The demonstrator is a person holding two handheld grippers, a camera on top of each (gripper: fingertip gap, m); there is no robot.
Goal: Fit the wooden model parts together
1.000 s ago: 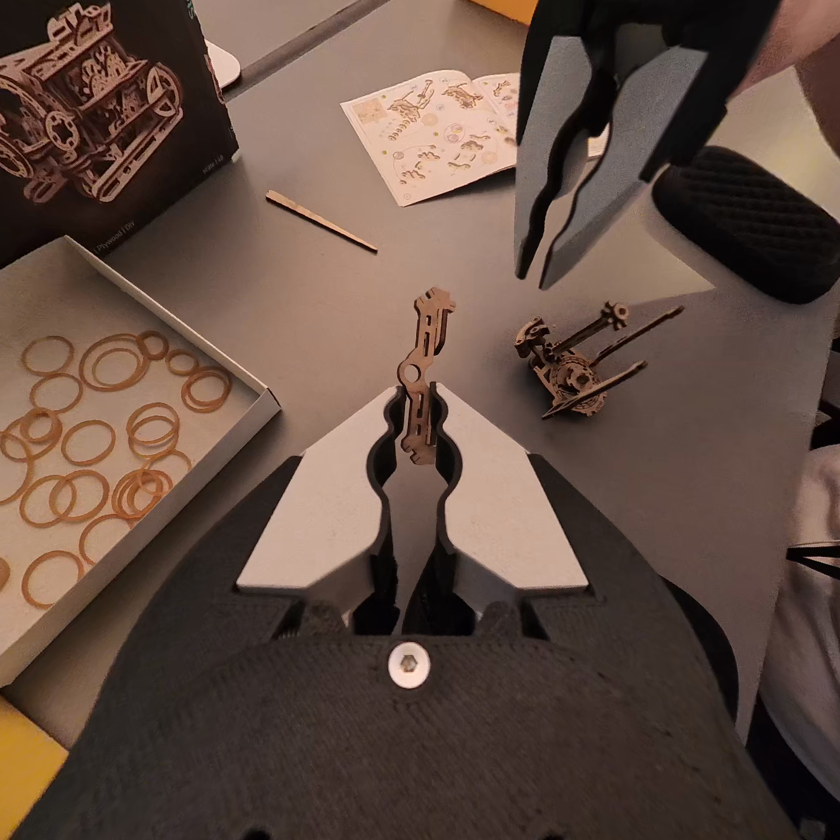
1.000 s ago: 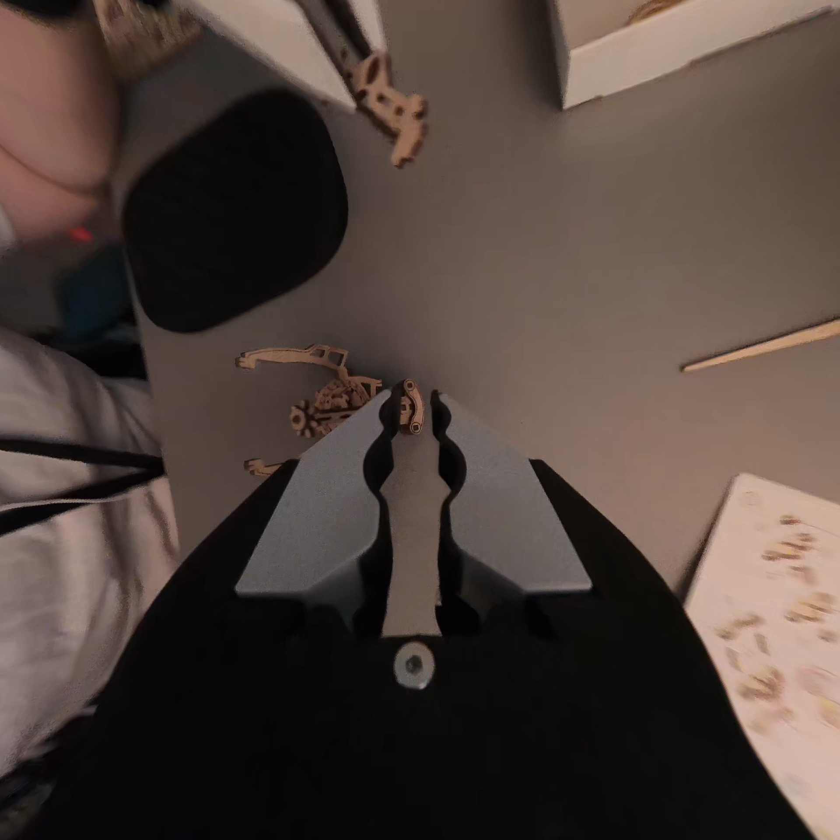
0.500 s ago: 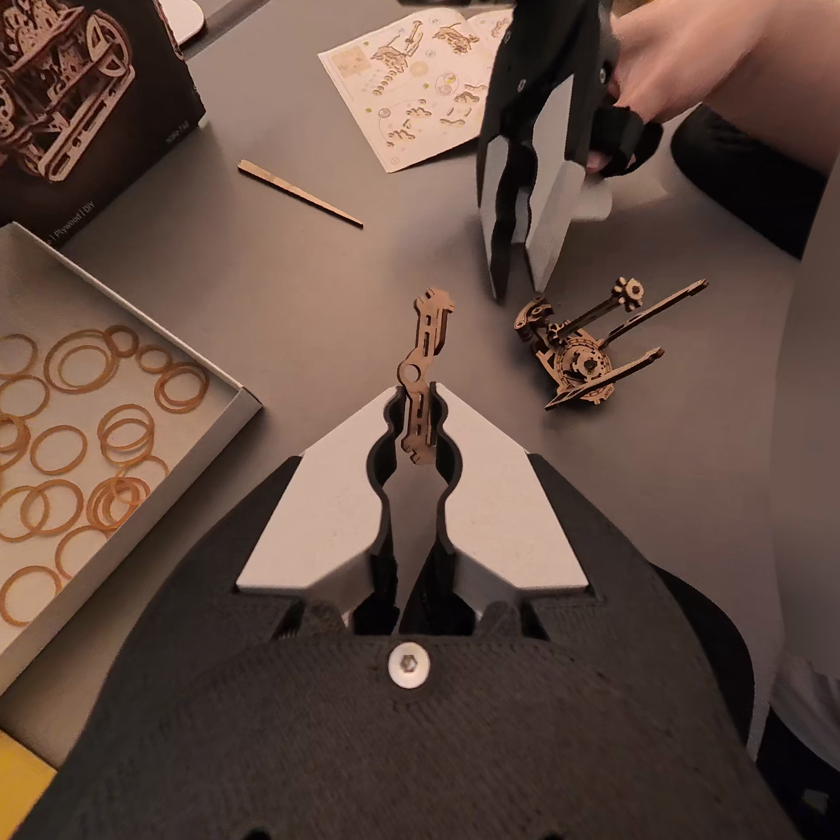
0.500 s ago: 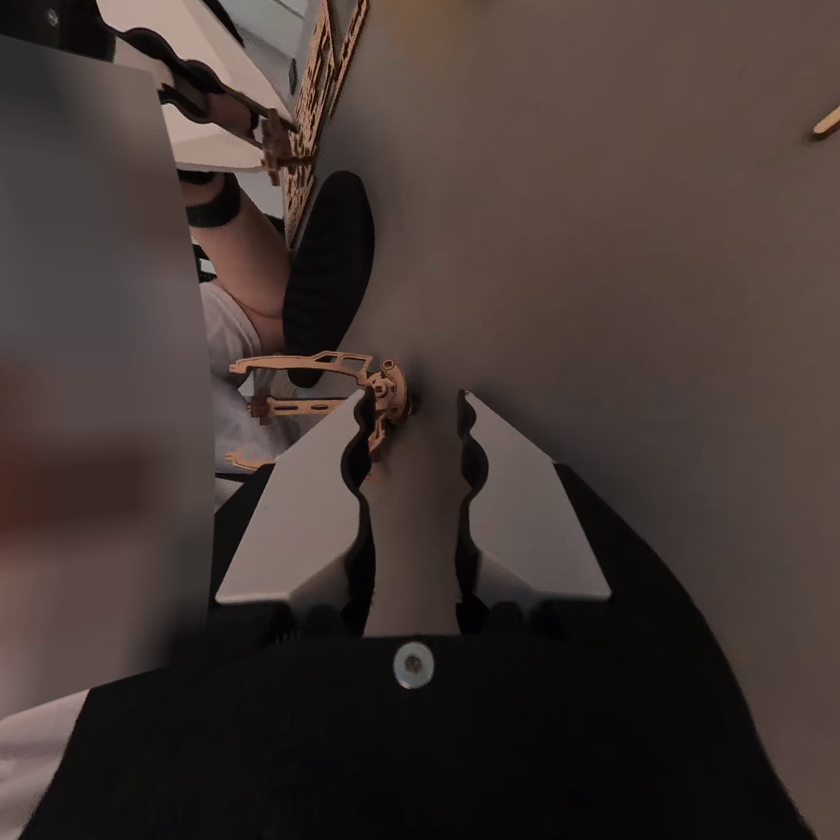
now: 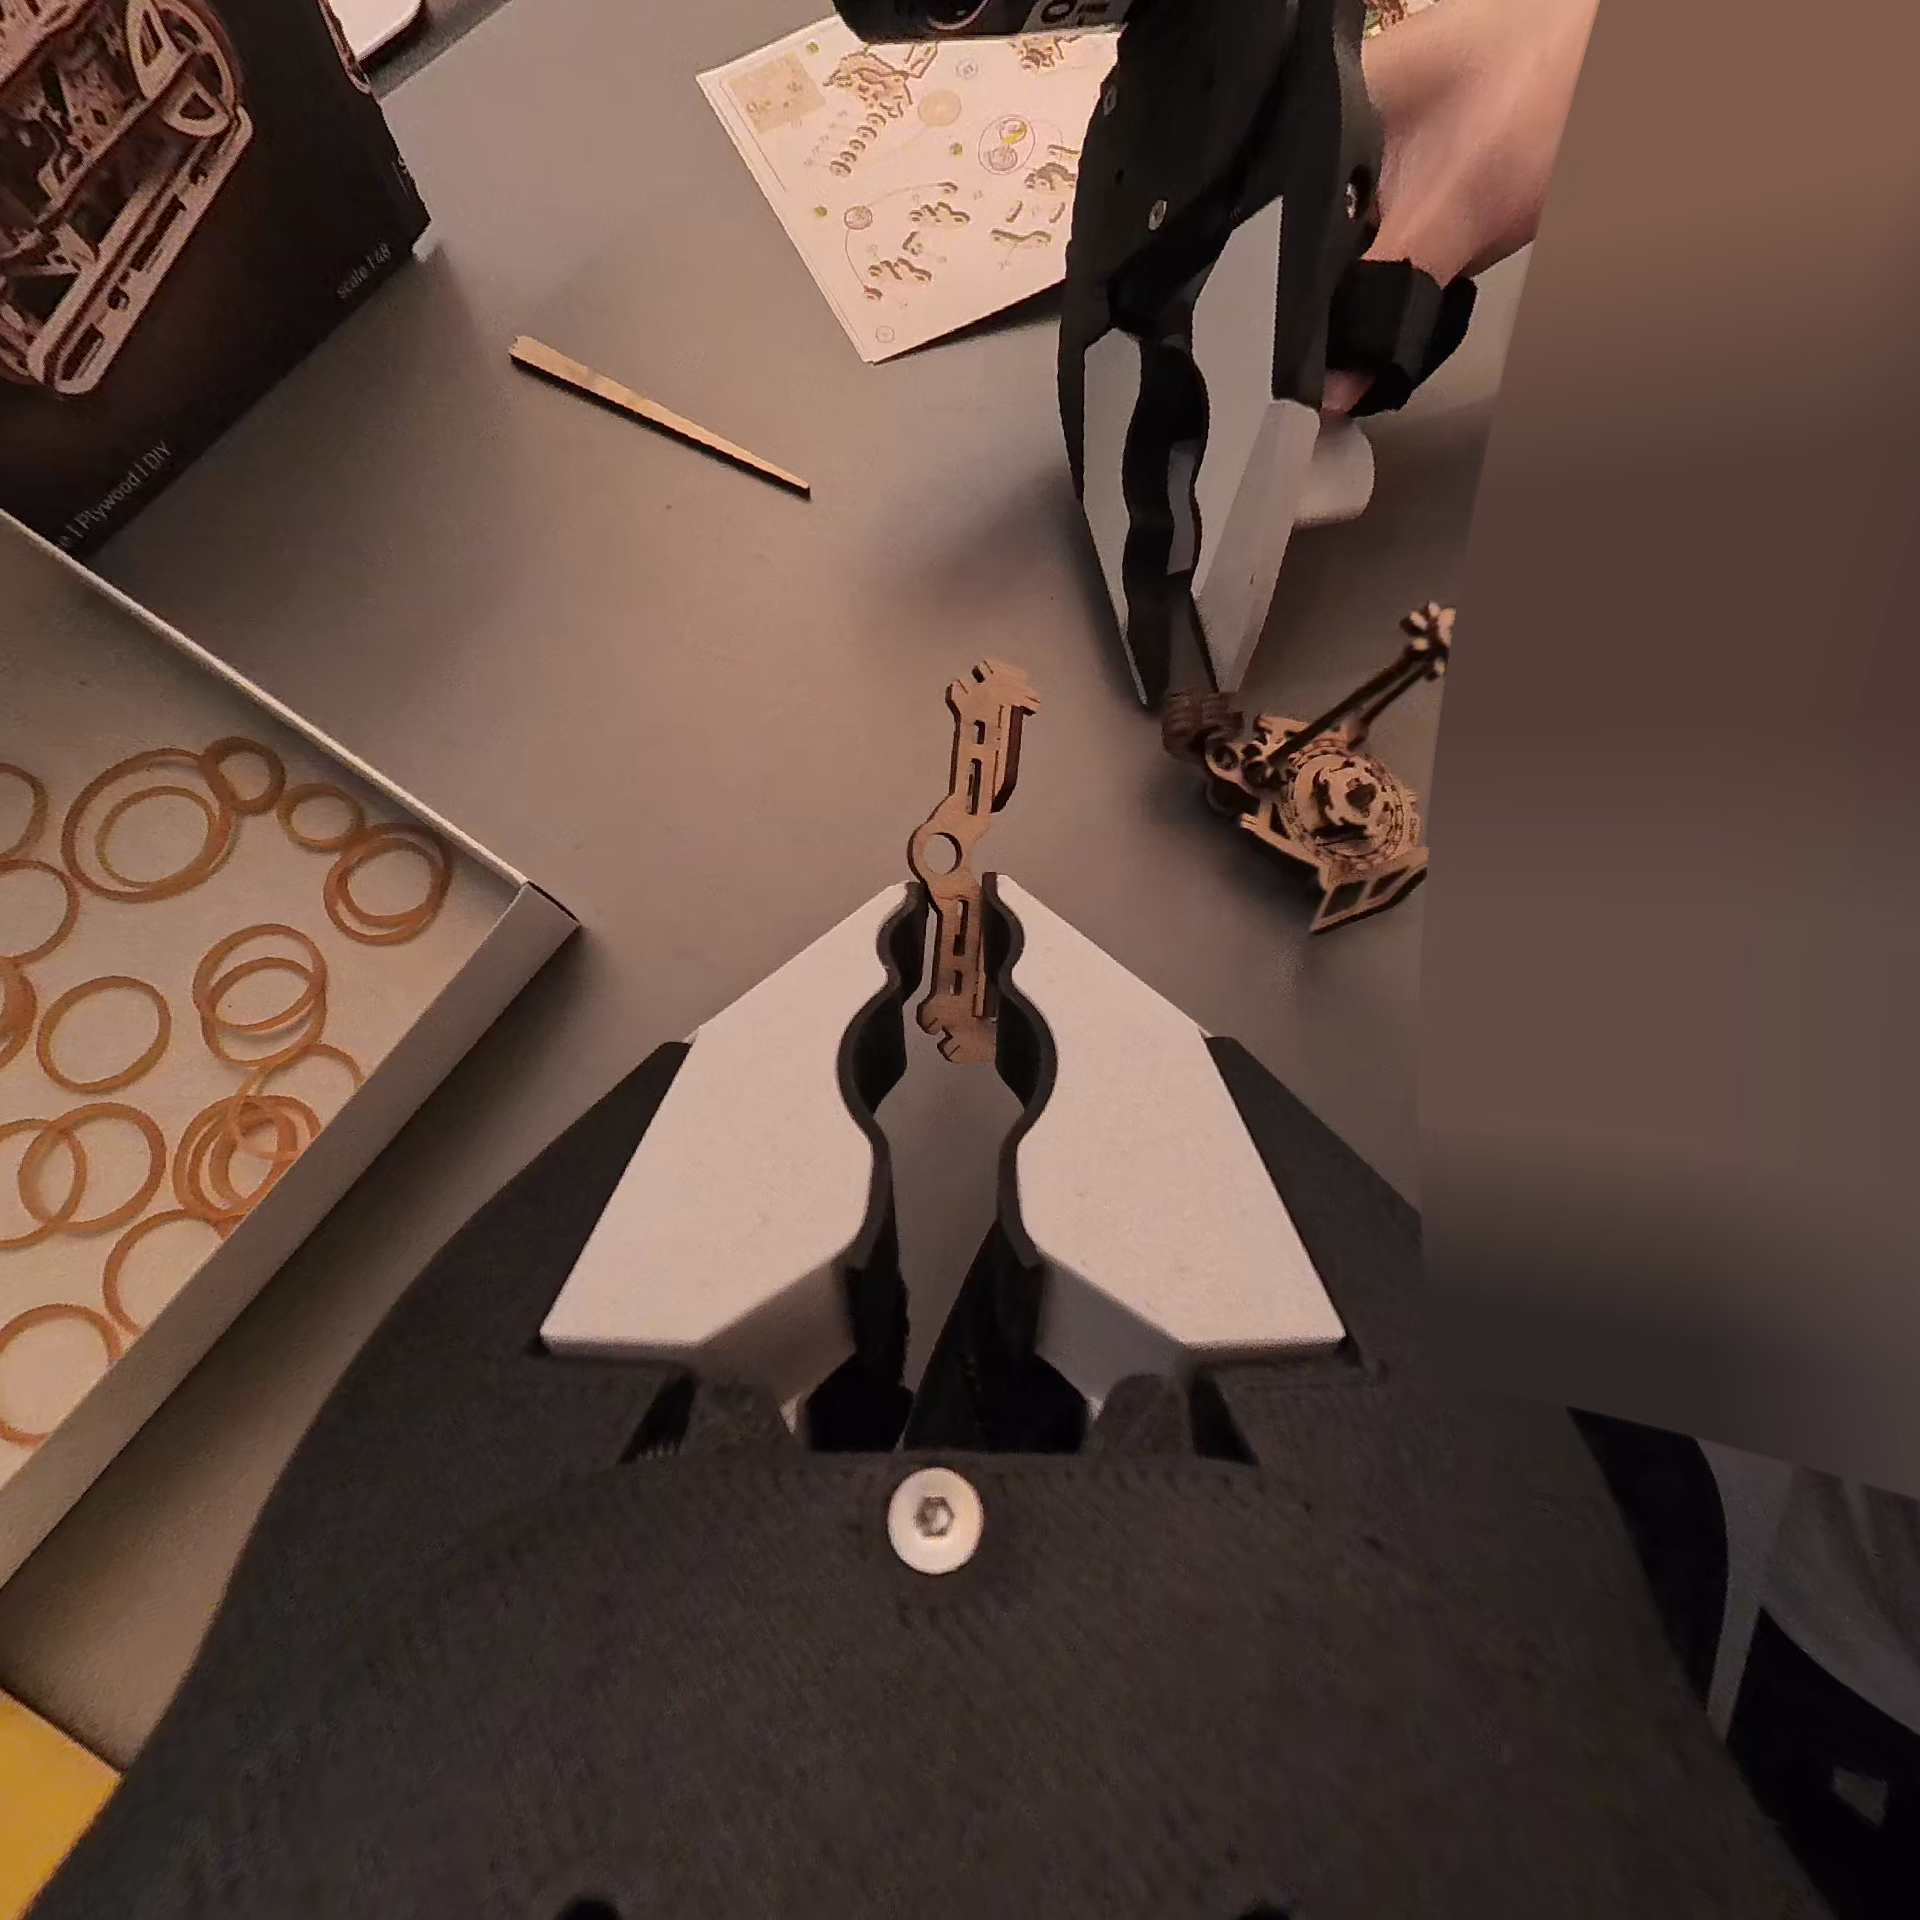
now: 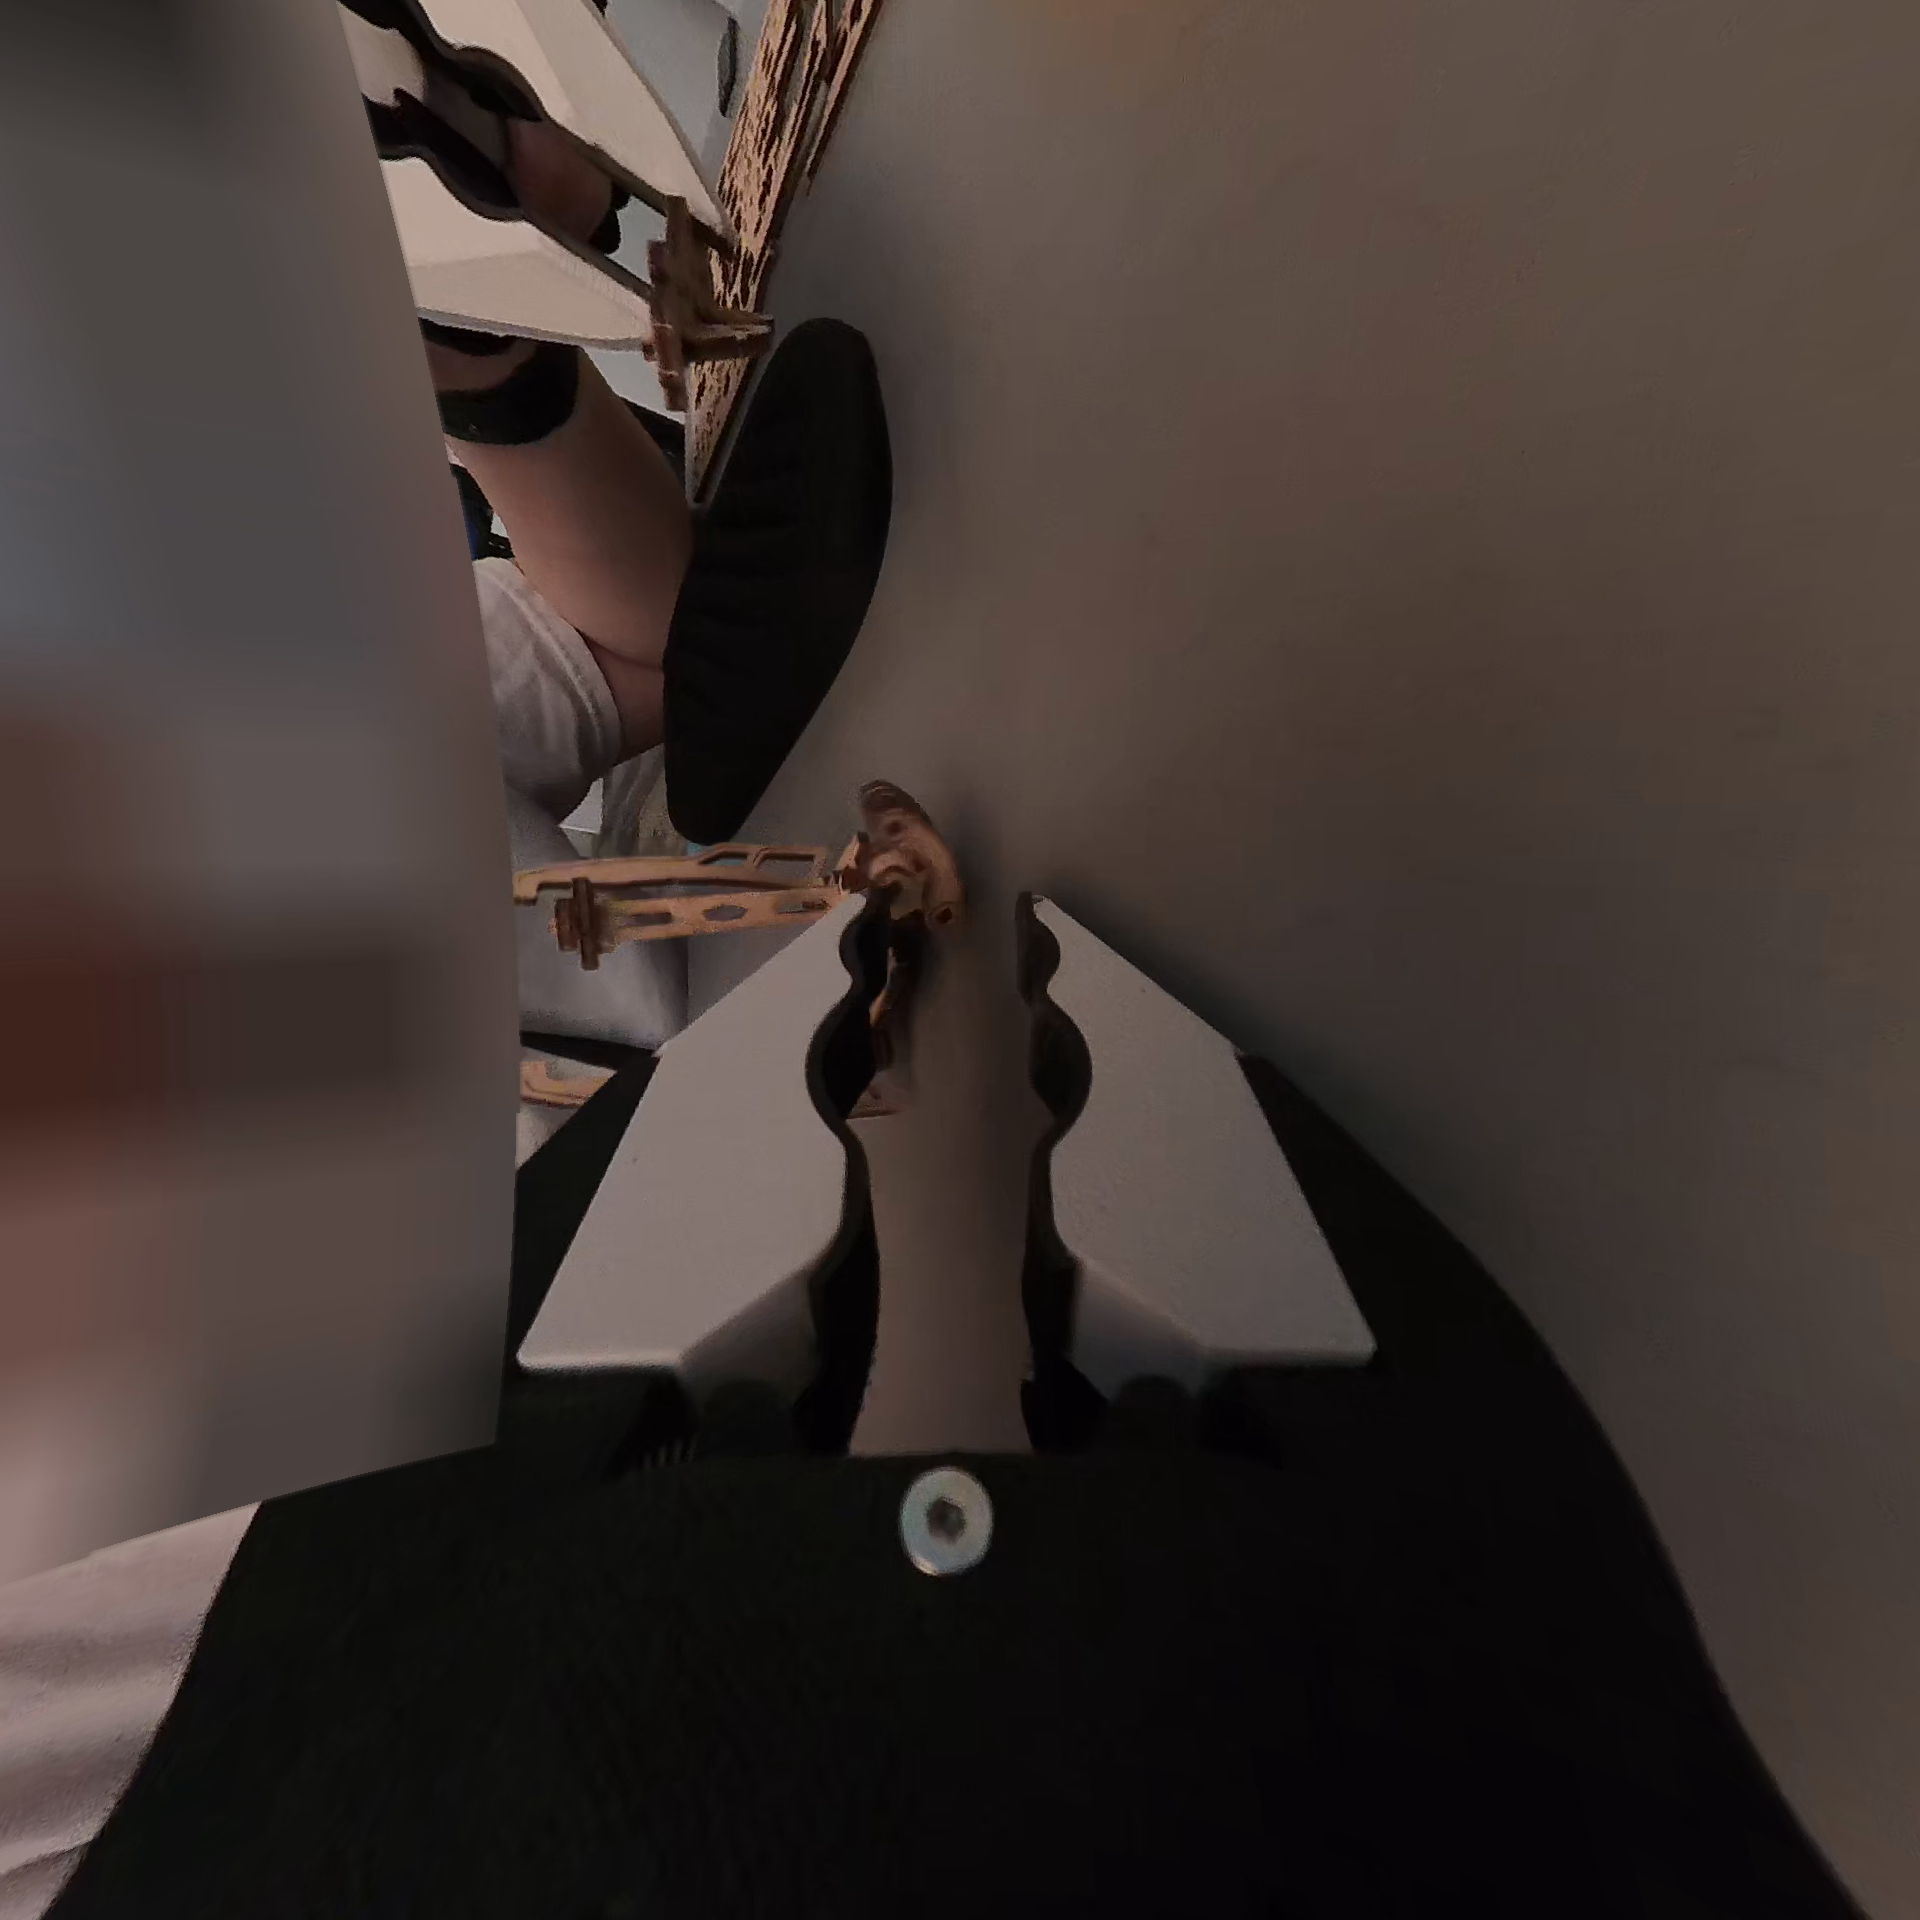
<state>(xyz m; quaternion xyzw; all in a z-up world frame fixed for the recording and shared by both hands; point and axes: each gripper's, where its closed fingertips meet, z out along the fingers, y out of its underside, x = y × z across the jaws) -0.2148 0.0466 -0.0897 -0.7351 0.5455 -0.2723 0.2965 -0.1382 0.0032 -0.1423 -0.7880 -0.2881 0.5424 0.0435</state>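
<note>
My left gripper (image 5: 951, 888) is shut on a flat, slotted wooden strip (image 5: 982, 769) that stands up out of the jaws above the grey table. A small wooden assembly (image 5: 1320, 810) with a gear and long arms lies on the table to the right of it. My right gripper (image 6: 945, 904) is open and low at the table, with the assembly's end (image 6: 904, 852) at its left fingertip. In the left wrist view the right gripper (image 5: 1179, 675) points down at the assembly's near end. The left gripper and strip (image 6: 686, 301) show at the top left of the right wrist view.
A white tray (image 5: 499, 935) of rubber bands lies at the left. A dark model box (image 5: 156, 208) stands behind it. A wooden stick (image 5: 655, 416) and an instruction sheet (image 5: 935, 177) lie farther back. A black pad (image 6: 769, 582) lies by the table edge, near a person's arm.
My right gripper has come down from above the table to the assembly's end, and its jaws have opened wider. My left gripper still holds the strip in the same place.
</note>
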